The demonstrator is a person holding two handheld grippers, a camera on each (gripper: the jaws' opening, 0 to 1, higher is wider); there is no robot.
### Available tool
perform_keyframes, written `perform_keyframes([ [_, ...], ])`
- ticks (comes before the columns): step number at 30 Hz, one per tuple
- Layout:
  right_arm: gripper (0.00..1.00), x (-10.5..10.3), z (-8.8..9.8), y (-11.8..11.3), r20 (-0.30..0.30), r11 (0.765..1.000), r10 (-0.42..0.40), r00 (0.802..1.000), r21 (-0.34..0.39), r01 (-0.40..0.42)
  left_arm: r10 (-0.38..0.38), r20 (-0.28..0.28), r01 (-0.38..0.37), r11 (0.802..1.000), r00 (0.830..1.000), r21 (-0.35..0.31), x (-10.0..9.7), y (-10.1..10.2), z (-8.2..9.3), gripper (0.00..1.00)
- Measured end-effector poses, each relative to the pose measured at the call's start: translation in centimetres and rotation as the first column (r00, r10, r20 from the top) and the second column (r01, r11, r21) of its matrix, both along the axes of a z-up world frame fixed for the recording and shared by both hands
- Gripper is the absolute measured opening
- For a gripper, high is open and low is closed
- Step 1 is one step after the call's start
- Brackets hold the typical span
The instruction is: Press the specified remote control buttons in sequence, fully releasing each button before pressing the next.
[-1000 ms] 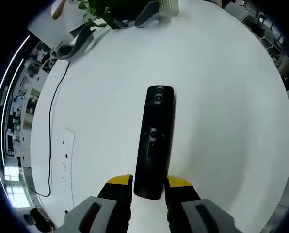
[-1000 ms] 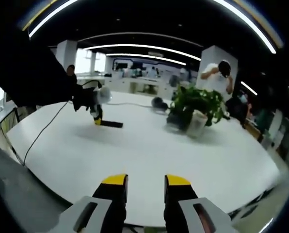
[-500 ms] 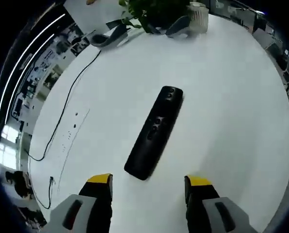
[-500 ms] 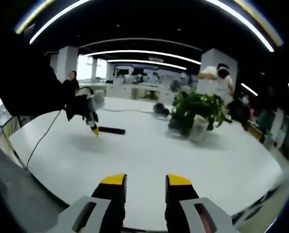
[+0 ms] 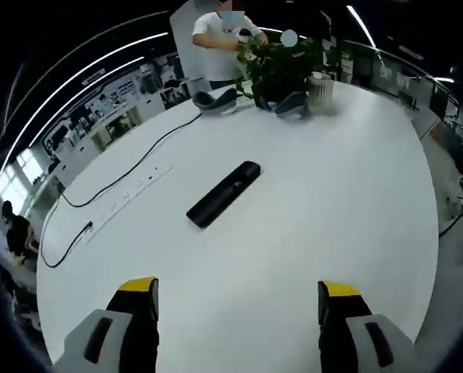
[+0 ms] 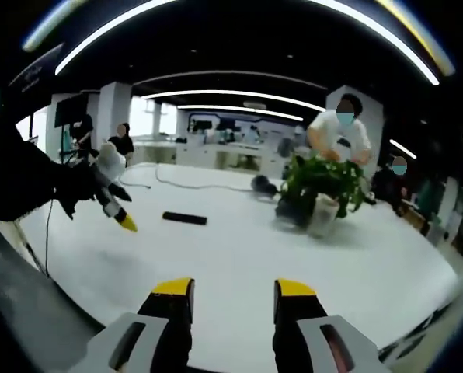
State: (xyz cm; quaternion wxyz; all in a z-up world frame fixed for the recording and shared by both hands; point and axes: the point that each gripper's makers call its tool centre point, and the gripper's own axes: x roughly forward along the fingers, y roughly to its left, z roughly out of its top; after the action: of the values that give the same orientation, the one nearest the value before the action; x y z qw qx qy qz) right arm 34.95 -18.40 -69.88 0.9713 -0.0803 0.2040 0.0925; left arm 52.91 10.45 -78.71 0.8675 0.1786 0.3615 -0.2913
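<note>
The slim black rectangular remote control (image 5: pixel 224 193) lies flat on the white round counter (image 5: pixel 309 225), well ahead of the left gripper (image 5: pixel 238 299), whose yellow-tipped jaws stand wide apart with nothing between them. The right gripper (image 6: pixel 226 289) hangs over the near edge of the counter, its jaws a moderate gap apart and likewise holding nothing.

The likely risk is that a press lands off-target: the remote lies unheld and skewed to the left gripper's line, so a jaw tip coming down on one end could slide or spin it, or catch two buttons at once. The buttons themselves are too small here to make out.

The left gripper view gives the top face of the remote and a thin black cable (image 5: pixel 130 172) looping across the counter beyond it. The right gripper view gives the side-on picture: the remote (image 6: pixel 184 218) well apart from the left gripper (image 6: pixel 123 217) raised in the air, and a leafy green potted plant (image 6: pixel 322 186) to the right.
</note>
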Motion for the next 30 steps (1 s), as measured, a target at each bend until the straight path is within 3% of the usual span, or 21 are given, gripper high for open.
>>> perform_keyframes([
  [8,0.48,-0.1,-0.2,0.3,-0.003,1.000,0.017,1.000,-0.003,-0.017,0.066,0.095,-0.056,0.992,0.993,-0.110,-5.2,1.3,4.3,0.98],
  [10,0.51,-0.1,-0.1,0.5,0.005,1.000,0.023,1.000,-0.004,-0.023,0.096,0.134,-0.073,0.984,0.986,-0.165,-6.3,1.3,5.7,0.98],
  [19,0.73,0.0,0.2,0.1,0.029,1.000,0.001,1.000,-0.006,-0.001,0.156,0.201,-0.110,0.969,0.967,-0.220,-12.1,2.0,9.3,1.00],
  [25,0.76,0.0,0.4,0.1,0.043,1.000,0.004,0.999,-0.021,-0.004,0.230,0.280,-0.161,0.955,0.932,-0.251,-15.1,2.9,10.7,1.00],
  [30,0.76,-0.2,0.4,0.2,0.042,0.999,0.006,0.999,-0.042,-0.004,0.298,0.339,-0.198,0.934,0.892,-0.299,-15.9,3.4,11.3,1.00],
])
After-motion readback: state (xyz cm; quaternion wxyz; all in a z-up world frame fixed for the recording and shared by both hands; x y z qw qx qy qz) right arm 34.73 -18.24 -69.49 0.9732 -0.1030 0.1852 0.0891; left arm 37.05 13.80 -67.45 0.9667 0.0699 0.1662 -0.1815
